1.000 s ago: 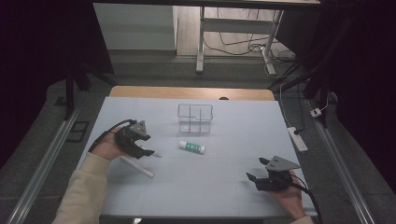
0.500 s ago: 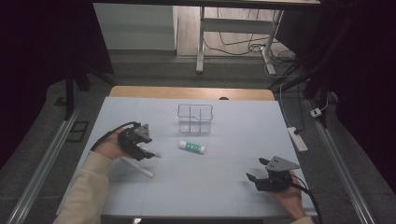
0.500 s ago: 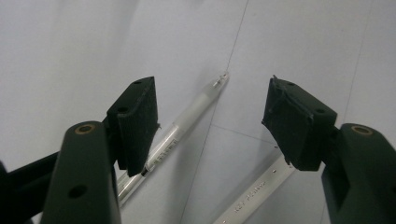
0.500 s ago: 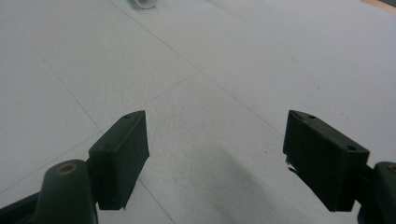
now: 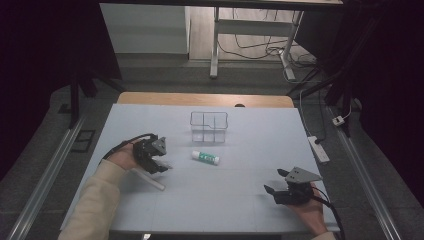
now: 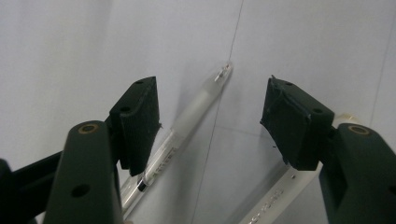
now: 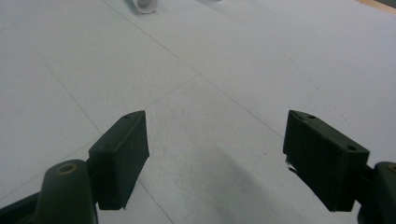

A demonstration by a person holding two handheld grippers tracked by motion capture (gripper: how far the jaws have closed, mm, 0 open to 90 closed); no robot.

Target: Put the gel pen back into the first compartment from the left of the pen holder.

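**Left gripper view: open jaws set over a pen**

Left gripper view shows the left gripper [image 6: 210, 126] with its jaws wide apart and nothing clamped; they have just been closing slightly. A clear pen [image 6: 187, 128] lies on the pale tabletop [image 6: 70, 46] between the jaws, close beside the left-hand pad, its tip pointing away from the tool. No pad presses on it. A second, pale stick [image 6: 275, 198] passes under the right-hand jaw; both carry dark print too blurred to read.

High view places the left gripper [image 5: 159, 162] above the pen [image 5: 165, 164], with the stick [image 5: 148, 178] just behind it towards the person. A white tube with a green label [image 5: 205, 157] lies beyond the jaws, and a clear divided box [image 5: 209, 127] farther on; the label's writing is too small to read.

The right gripper [image 7: 215, 163], well apart from these [image 5: 272, 192], stands open over bare tabletop, touching nothing.
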